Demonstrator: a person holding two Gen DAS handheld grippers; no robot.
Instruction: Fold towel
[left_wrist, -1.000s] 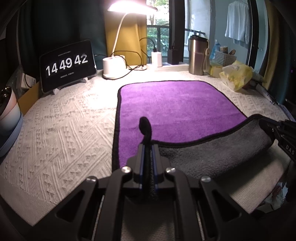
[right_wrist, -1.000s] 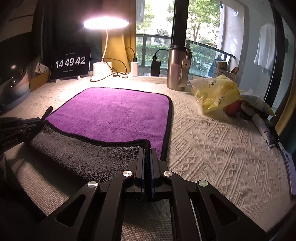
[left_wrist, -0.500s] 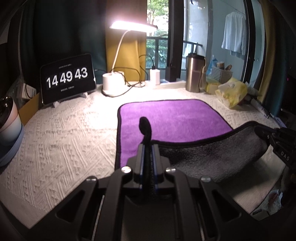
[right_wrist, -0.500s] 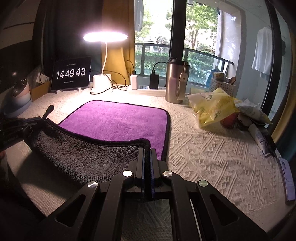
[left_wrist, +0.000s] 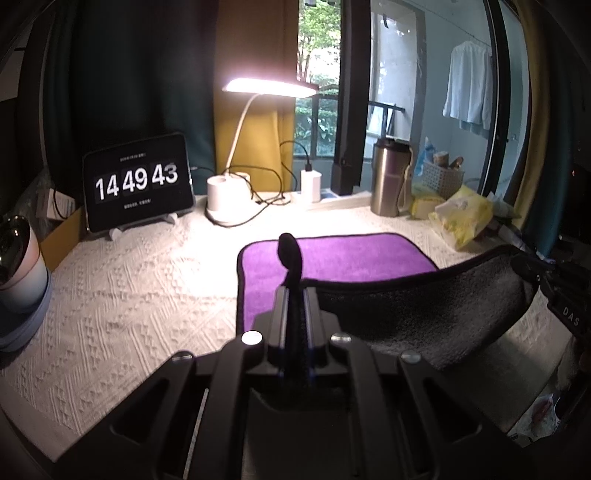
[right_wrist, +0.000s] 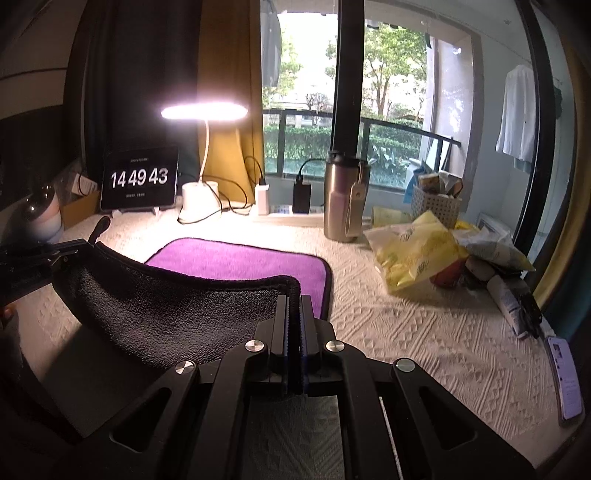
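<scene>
At the bottom centre of each wrist view a gripper is clenched on a near corner of the towel (left_wrist: 340, 254): the left gripper (left_wrist: 294, 295) pinches the left corner, whose black tip sticks up above the fingers, and the right gripper (right_wrist: 294, 299) pinches the right corner. Between them the near edge hangs lifted off the white bedspread (left_wrist: 129, 295), grey underside showing — the purple far half lies flat in mid-frame. Further back, right of centre, a steel flask (right_wrist: 345, 199) stands upright with crumpled yellow bags (right_wrist: 413, 254) beside it. Behind the bags a white slotted basket (right_wrist: 436, 205) holds several packets, too small to identify. At the far left a tablet clock (right_wrist: 139, 181) reads 14 49 43, next to a lit desk lamp (right_wrist: 203, 110) — its round white base near the towel's far edge.
</scene>
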